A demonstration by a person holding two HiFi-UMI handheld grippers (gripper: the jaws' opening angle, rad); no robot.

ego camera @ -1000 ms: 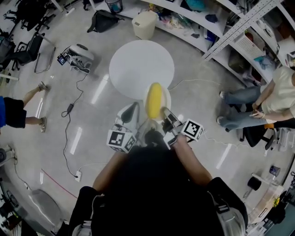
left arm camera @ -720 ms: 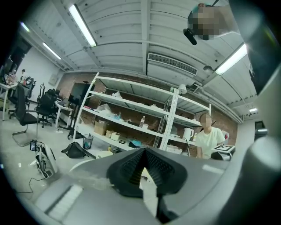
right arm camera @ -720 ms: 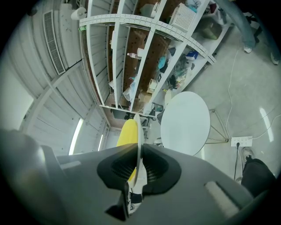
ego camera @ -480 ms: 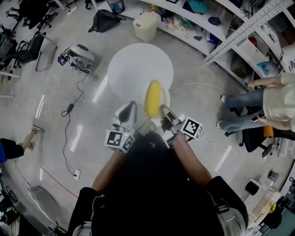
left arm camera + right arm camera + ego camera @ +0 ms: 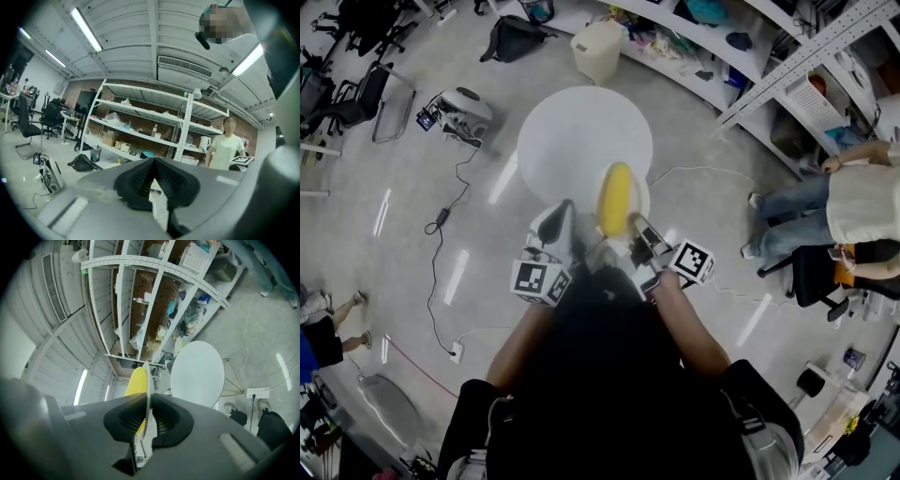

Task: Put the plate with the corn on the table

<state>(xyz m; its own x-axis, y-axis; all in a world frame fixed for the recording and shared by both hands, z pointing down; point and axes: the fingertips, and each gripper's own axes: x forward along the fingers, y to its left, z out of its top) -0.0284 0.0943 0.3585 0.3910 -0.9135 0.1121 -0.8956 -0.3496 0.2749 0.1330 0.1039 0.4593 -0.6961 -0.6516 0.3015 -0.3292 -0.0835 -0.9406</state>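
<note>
A person seen from above carries a small white round plate with a yellow cob of corn lying on it, towards a round white table that stands on a pale workshop floor.

Over the last second the plate has edged a little closer to the table; the far end of the corn now overlaps the table's near rim, where before it reached slightly less far; in the last half second it has hardly advanced. By my reading the carry is almost over, though most of the plate is still on the person's side of that rim; I judge it needs to go further in over the tabletop before being lowered.

The right gripper, a grey two-jaw tool with a black-and-white marker cube, is clamped on the plate's edge nearest the person, on the side away from the table; its own view shows the thin white rim pinched between the black ribbed pads, with the yellow corn beyond.

The left gripper hangs just beside the plate, at the table's near rim, apart from the plate as far as I can tell; its pads meet with nothing held.

The corn's long axis runs from the person towards the table, nearly straight, leaning slightly; one rounded end points at the table's centre, the other back at the right gripper.
</note>
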